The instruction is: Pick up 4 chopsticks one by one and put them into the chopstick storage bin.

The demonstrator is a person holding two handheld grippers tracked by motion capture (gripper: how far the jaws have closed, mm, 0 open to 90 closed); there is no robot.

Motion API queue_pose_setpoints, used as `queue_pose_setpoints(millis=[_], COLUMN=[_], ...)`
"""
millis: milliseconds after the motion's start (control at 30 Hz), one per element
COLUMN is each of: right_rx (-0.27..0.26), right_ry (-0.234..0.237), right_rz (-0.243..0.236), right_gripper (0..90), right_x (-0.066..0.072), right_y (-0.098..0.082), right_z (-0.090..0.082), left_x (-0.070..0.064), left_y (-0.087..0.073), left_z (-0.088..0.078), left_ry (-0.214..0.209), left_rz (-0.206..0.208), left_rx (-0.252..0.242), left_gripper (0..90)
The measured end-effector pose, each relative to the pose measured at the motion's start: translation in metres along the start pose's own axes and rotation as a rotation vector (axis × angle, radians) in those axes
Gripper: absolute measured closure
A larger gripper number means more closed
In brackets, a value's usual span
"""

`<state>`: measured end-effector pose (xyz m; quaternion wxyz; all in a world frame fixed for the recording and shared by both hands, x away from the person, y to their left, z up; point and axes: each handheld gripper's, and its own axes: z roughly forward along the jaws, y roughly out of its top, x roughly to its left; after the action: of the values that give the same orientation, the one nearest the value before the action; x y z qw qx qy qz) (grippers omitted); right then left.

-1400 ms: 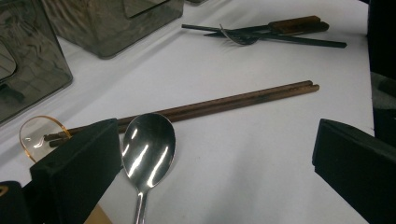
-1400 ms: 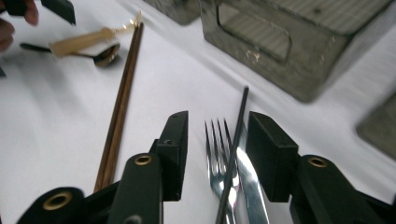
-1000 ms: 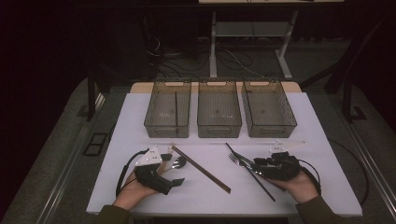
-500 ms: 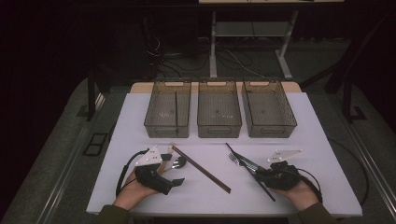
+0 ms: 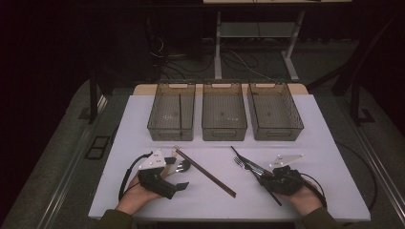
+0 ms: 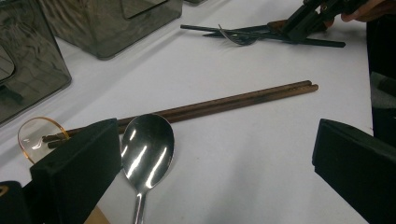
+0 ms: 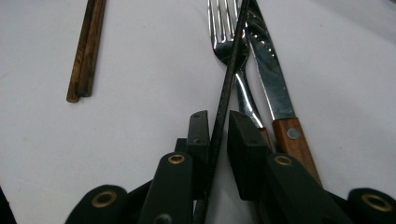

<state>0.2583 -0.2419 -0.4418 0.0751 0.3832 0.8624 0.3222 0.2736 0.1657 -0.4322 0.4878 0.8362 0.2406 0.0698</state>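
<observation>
My right gripper (image 7: 218, 121) lies low on the white table (image 5: 305, 143) with a black chopstick (image 7: 231, 74) running between its jaws. The jaws have just been closing, and thin gaps still show beside the stick. A fork (image 7: 224, 32) and a wooden-handled knife (image 7: 271, 84) lie under and beside that chopstick. In the high view the right gripper (image 5: 261, 179) is at the front right. My left gripper (image 6: 215, 140) stands wide open over a steel spoon (image 6: 147, 149) and a pair of brown chopsticks (image 6: 233, 100); in the high view the left gripper (image 5: 175, 174) is at the front left.
Three smoky clear bins (image 5: 171, 136) (image 5: 224, 136) (image 5: 274, 136) stand in a row at the back of the table; the left one holds a thin dark stick. A small amber clear loop (image 6: 32, 135) lies by the brown chopsticks' far end.
The right gripper's jaws have narrowed around the black chopstick and the hand has shifted slightly. The left hand has stayed where it was.
</observation>
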Motion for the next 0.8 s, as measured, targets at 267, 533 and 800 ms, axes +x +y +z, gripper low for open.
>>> queue_pose_setpoints(millis=[267,533,800], right_rx=[0.000,-0.003,0.001], right_ry=[-0.015,-0.015,-0.018], right_rz=[-0.001,0.037,0.078], right_gripper=[81.3,82.5,84.8], right_x=[0.0006,0.0000,-0.0021], right_y=[-0.0007,-0.0005,-0.0001], right_z=[0.0013,0.0015,0.0006], left_x=[-0.0002,-0.0002,0.0002], left_y=[-0.0002,-0.0001,0.0002], left_z=[0.0008,0.0007,-0.0001], left_ry=[-0.001,0.000,-0.001], left_rz=[0.001,0.003,0.006], left_rx=[0.002,0.002,0.004], left_gripper=[0.5,0.5,0.5])
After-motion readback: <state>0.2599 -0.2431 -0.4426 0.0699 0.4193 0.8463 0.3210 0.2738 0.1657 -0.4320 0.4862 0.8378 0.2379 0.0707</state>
